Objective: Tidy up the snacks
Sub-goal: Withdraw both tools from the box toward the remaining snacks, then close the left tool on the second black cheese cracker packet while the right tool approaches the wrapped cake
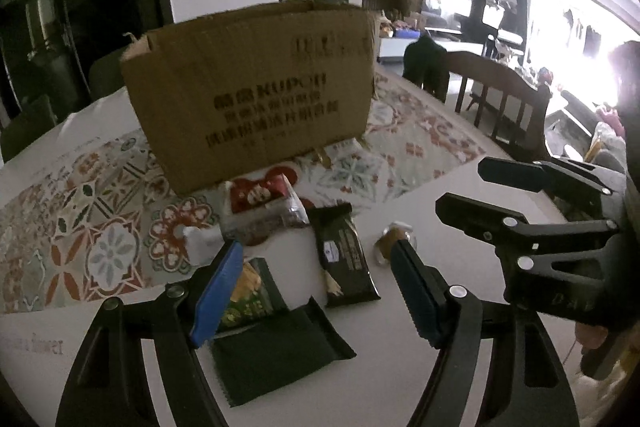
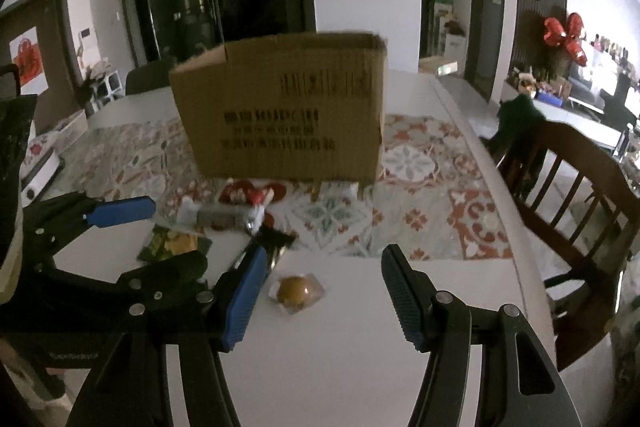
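While both grippers hang open and empty, the left gripper has the dark green packet between its fingers and the right gripper has the wrapped round snack; closing crookedly could skid either away, short of the cardboard box ahead.

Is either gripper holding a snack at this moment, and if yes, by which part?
Nothing is held. The left gripper and right gripper both stand open above the snacks on the table.

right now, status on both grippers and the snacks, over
Left gripper open over dark green packet. Right gripper open above round wrapped snack. Nothing held. Cardboard box upright behind the snacks, path clear.
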`<state>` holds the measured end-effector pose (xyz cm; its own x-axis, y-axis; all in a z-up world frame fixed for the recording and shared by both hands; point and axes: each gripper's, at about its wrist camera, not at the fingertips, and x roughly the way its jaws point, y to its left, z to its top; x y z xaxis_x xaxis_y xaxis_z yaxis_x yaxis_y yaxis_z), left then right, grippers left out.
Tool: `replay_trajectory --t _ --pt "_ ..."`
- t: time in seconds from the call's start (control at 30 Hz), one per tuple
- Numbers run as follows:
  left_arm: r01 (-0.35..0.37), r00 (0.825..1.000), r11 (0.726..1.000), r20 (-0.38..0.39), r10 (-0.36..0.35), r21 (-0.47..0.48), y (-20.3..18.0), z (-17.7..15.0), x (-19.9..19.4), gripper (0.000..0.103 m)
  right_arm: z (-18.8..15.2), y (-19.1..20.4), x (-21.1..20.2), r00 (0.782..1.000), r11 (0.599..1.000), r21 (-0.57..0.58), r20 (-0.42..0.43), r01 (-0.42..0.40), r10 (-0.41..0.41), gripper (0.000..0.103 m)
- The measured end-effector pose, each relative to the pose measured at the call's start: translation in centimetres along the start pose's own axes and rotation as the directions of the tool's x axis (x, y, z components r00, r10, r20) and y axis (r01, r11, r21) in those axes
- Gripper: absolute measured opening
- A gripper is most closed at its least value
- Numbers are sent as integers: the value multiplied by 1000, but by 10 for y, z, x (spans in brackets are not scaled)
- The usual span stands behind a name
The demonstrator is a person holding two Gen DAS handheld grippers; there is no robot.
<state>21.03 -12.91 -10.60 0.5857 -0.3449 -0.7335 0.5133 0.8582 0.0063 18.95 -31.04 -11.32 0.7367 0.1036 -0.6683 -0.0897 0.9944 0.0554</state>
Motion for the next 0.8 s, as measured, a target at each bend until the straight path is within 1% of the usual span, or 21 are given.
replay_trajectory --t 0.07,0.17,0.23,0.3,0.47,0.6,0.67,0.8 --pt "-1 1000 1000 -7 1 12 -2 -4 5 75 -5 -5 8 999 1000 18 -30 -12 13 61" --pt "24 999 1000 -35 -23 14 -4 -7 15 69 -10 -8 17 998 999 25 -52 -19 21 61" --pt "40 998 999 -52 -39 8 -5 -9 22 66 -13 -9 22 997 999 23 -64 -30 31 57" --pt "58 996 998 -70 -58 6 -6 -10 28 60 -14 -10 28 996 998 27 -77 -50 52 54" --pt "69 994 998 -87 -67 16 -9 -9 37 59 -19 -13 41 990 995 31 -101 -92 95 53" --pt "67 993 998 -96 -65 8 -10 -7 46 59 -21 -17 44 991 996 41 -104 -82 86 51" --pt "63 992 998 -106 -63 -4 -9 -6 50 57 -21 -19 45 992 996 46 -104 -74 78 51" --pt "41 992 999 -121 -42 -9 -8 -6 60 56 -22 -22 49 992 997 51 -109 -61 66 51"
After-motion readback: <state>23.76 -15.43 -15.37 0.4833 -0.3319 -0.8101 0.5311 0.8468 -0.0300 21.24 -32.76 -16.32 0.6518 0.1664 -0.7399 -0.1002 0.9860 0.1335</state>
